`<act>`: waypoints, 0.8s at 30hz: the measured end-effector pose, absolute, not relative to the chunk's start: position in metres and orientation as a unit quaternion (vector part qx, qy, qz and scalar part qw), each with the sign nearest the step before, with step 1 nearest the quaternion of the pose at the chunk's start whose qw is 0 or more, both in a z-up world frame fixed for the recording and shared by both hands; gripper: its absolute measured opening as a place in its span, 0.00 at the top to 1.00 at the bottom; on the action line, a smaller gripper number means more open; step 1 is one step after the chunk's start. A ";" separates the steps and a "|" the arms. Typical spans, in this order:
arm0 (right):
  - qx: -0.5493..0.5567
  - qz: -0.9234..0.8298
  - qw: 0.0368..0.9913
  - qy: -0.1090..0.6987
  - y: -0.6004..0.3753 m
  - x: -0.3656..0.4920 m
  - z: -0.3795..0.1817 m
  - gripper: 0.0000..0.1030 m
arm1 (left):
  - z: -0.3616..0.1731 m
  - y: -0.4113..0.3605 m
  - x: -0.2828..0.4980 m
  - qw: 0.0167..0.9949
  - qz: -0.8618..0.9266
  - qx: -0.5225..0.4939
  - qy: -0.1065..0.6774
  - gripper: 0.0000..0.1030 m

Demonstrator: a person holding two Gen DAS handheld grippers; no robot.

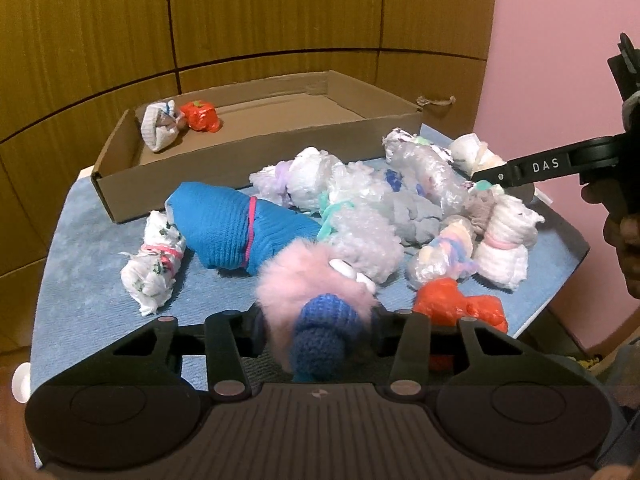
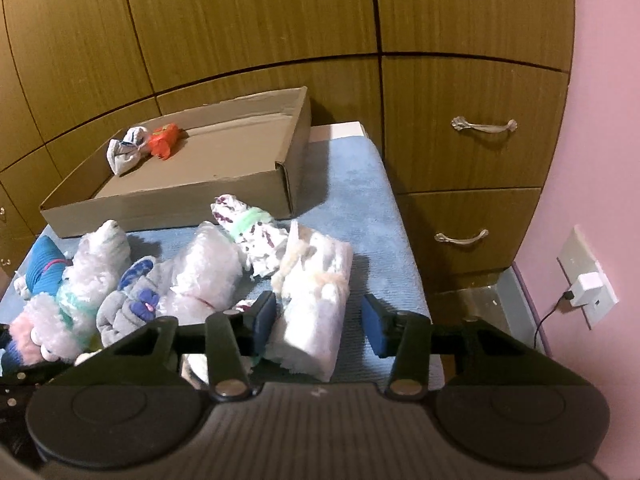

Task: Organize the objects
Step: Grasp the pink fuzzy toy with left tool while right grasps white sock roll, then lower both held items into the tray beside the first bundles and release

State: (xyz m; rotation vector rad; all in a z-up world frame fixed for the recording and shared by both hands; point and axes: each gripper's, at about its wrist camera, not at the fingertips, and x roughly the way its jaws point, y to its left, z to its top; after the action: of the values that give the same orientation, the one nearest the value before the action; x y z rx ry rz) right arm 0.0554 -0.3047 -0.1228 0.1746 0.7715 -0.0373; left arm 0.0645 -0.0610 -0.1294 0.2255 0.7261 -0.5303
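Note:
My left gripper (image 1: pixel 318 322) is shut on a pink fluffy bundle with a blue knitted end (image 1: pixel 316 300), held above the blue mat (image 1: pixel 92 280). A pile of wrapped bundles lies on the mat: a blue one with a pink band (image 1: pixel 236 228), white ones (image 1: pixel 154 262) and an orange one (image 1: pixel 460 304). My right gripper (image 2: pixel 320 322) is open, its jaws either side of a white rolled bundle (image 2: pixel 314 304). It shows in the left wrist view too (image 1: pixel 532 168). A cardboard tray (image 1: pixel 248 156) behind holds a white bundle (image 1: pixel 162 126) and an orange one (image 1: pixel 200 116).
Wooden cabinet doors (image 2: pixel 260 20) stand behind the table, with drawers and metal handles (image 2: pixel 484 125) to the right. A pink wall (image 2: pixel 600 160) with a socket and plugged charger (image 2: pixel 588 286) is at far right. The mat's right edge (image 2: pixel 404 240) drops off.

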 end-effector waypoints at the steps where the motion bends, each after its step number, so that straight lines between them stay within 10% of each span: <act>1: 0.085 -0.018 0.923 0.375 -0.304 0.056 -0.123 0.60 | -0.129 -0.060 0.064 0.895 -0.254 0.107 0.350 0.49; 24: 0.063 0.014 0.943 0.327 -0.295 0.057 -0.074 0.69 | -0.086 -0.031 0.072 0.909 -0.234 0.089 0.335 0.57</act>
State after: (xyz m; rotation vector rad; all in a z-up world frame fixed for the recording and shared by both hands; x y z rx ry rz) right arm 0.0573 -0.2945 -0.0745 0.1295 0.6666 0.0281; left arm 0.0717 -0.0314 -0.0862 0.1830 0.6906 -0.4826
